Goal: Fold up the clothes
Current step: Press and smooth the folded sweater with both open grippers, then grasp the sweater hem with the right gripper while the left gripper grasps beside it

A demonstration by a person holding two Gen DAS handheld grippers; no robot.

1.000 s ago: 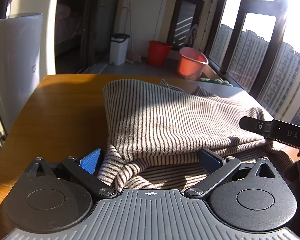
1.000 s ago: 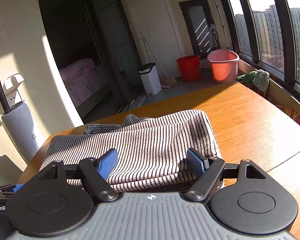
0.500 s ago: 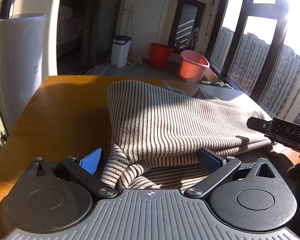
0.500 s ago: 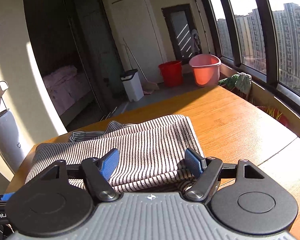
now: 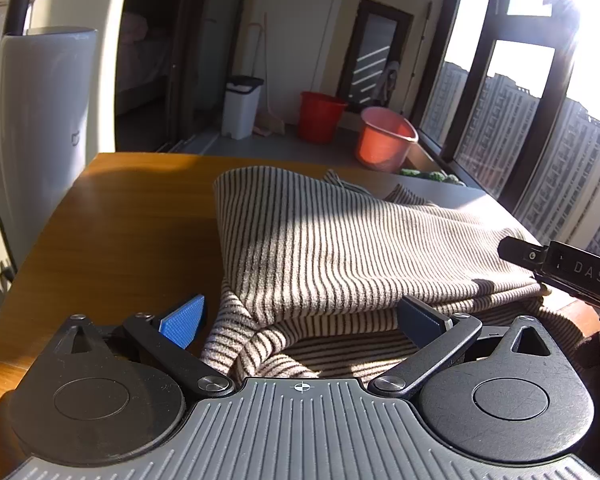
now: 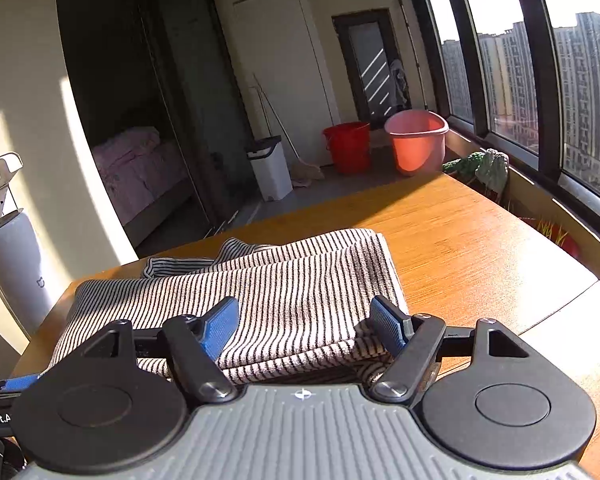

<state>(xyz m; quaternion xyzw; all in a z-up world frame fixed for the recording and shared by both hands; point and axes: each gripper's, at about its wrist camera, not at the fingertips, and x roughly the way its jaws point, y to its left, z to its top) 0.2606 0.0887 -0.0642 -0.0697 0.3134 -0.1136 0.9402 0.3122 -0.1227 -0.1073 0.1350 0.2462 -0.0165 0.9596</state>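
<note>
1. Closest to me, my left gripper point(image 5: 302, 316) has its fingers spread wide. The near left corner of the striped top point(image 5: 340, 248) sits between them, but the pads do not squeeze it.
2. My right gripper point(image 6: 306, 322) is spread wide too. The near right part of the top lies between its blue pads point(image 6: 220, 326), and nothing is pinched.
3. The top rests on the wooden table point(image 6: 460, 248), close to the near edge and more toward the left side. The right side of the table is bare wood.
4. I think the folding is well along. The top is doubled over in layers, with a neat fold on its right side.
5. The job does not look finished. The near edge is bunchy and loose, and farther back a thinner striped bit point(image 6: 188, 260) pokes out from under the top layer.
6. I guess another fold or a tidy-up is left.
</note>
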